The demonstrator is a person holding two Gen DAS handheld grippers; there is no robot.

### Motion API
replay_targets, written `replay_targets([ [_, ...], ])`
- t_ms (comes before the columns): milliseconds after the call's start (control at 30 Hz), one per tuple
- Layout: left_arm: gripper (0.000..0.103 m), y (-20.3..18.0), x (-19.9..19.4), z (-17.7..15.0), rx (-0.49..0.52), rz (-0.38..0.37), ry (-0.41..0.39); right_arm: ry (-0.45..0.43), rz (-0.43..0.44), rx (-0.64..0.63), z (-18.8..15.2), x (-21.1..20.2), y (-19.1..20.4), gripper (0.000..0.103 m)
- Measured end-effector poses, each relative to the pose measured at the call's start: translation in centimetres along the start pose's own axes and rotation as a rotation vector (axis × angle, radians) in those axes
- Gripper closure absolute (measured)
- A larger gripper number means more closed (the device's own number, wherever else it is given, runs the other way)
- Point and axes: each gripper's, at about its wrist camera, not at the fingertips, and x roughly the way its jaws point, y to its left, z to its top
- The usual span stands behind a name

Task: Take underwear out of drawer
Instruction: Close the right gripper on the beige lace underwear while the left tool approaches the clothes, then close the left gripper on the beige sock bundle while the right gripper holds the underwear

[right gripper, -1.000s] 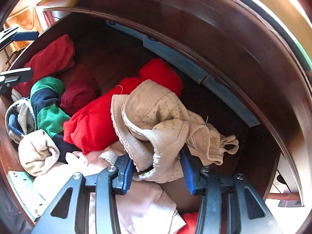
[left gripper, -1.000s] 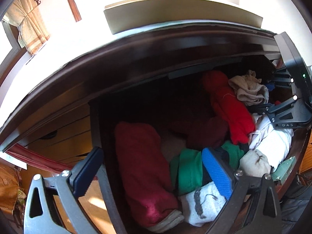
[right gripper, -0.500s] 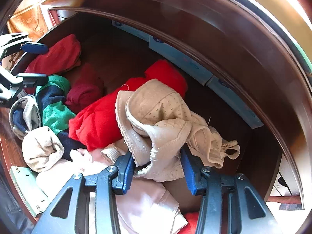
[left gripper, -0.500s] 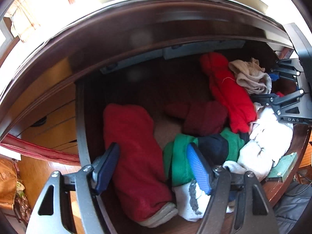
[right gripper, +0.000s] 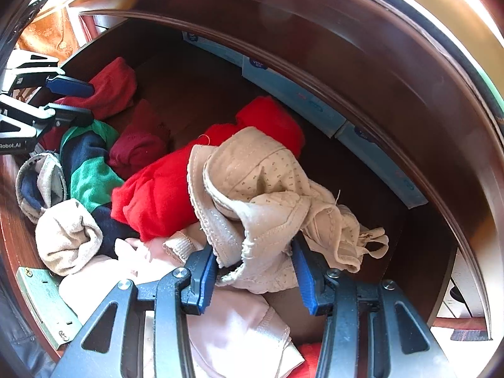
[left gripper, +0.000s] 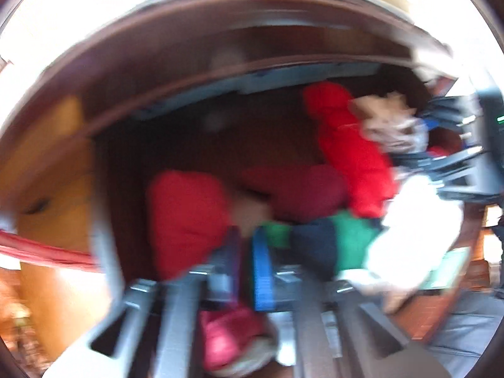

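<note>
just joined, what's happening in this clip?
A person is working an open drawer full of clothes with two handheld grippers. The right gripper is clamped on a beige undergarment lying over a red garment, not yet lifted clear. The left gripper has just been closing beside a dark red roll; blur hides whether it caught fabric.

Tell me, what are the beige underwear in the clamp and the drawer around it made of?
The beige underwear looks like soft cotton knit, matte, with tiny printed dots and scalloped stitched edging. The drawer looks like dark wood with a glossy varnish; light streaks shine along its rim.
</note>
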Motion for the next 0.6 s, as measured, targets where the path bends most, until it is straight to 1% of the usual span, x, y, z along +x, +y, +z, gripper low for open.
replay_targets([
  [100,0.100,-1.4,0.0,0.2,0.067,0.086,-0.013,0.001,0.000,0.001,0.0,0.1,0.0,0.055],
  [167,0.100,-1.8,0.3,0.1,0.068,0.103,-0.023,-0.001,-0.002,0.001,0.0,0.1,0.1,0.055],
  [233,0.097,-2.0,0.5,-0.2,0.069,0.131,-0.034,-0.001,-0.001,0.002,0.1,0.1,0.1,0.055],
  [300,0.097,-2.2,0.1,-0.3,0.063,0.128,-0.044,0.000,0.000,0.003,0.1,0.2,0.1,0.055],
  [333,0.091,-2.4,-0.3,-0.5,0.066,0.127,-0.051,0.000,0.000,0.004,0.1,0.2,0.1,0.055],
  [367,0.077,-2.7,-0.4,-0.3,0.072,0.124,-0.059,0.000,0.000,0.003,0.1,0.2,0.1,0.055],
  [400,0.068,-2.9,-0.7,-0.3,0.081,0.118,-0.068,0.000,-0.001,0.003,0.1,0.3,0.1,0.055],
  [433,0.050,-3.0,-1.0,-0.1,0.083,0.110,-0.080,-0.001,-0.003,0.003,0.1,0.3,0.1,0.055],
  [467,0.039,-3.3,-1.1,0.1,0.080,0.098,-0.095,-0.003,-0.005,0.004,0.1,0.2,0.1,0.055],
  [500,0.037,-3.5,-1.1,0.3,0.078,0.087,-0.103,-0.004,-0.006,0.007,0.1,0.2,0.1,0.055],
  [600,0.037,-4.6,-0.6,1.3,0.084,0.053,-0.102,-0.031,-0.017,0.035,0.0,-0.3,-0.3,0.057],
])
